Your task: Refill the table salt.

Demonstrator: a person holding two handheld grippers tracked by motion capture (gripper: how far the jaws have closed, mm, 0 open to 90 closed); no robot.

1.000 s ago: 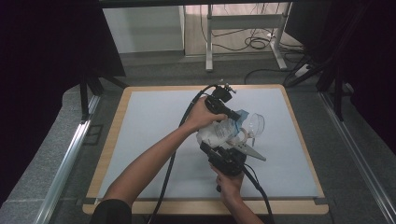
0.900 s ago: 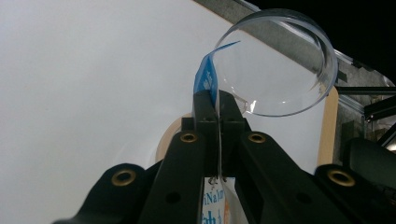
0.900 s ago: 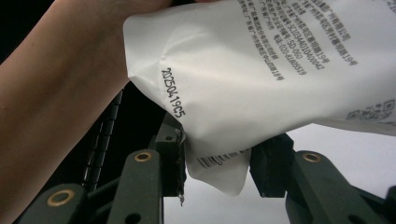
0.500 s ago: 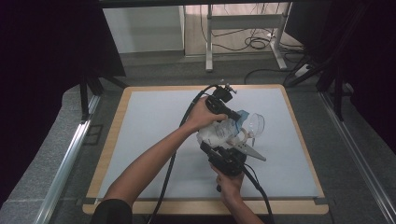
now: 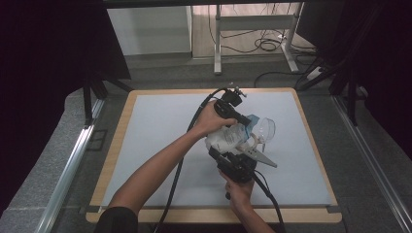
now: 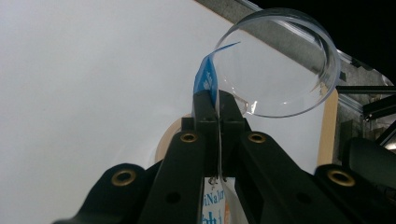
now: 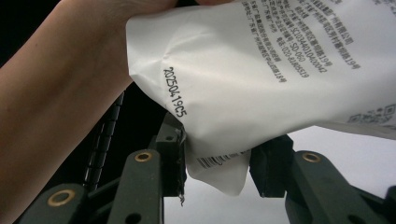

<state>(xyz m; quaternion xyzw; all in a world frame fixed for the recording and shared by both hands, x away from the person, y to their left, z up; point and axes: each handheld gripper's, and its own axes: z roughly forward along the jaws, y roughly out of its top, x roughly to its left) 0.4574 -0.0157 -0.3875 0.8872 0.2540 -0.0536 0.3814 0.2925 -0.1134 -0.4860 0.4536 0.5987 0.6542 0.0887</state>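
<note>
White printed plastic pouch (image 5: 227, 138) held over the worktop (image 5: 160, 121).
Left tongs (image 6: 218, 100) clenched on its blue top edge; right tongs (image 7: 217, 161) grasp its bottom corner, near a clear round dish (image 5: 265, 128).

The high view looks forward and down on the whole worktop (image 5: 160, 126). Both gripper views sit close (lenses low behind their jaws), sharing the white pouch (image 5: 228, 138) with it.

Wood-edged table (image 5: 116, 145), pale grey mat (image 5: 155, 126), clear round dish (image 5: 266, 128) resting on it
</note>
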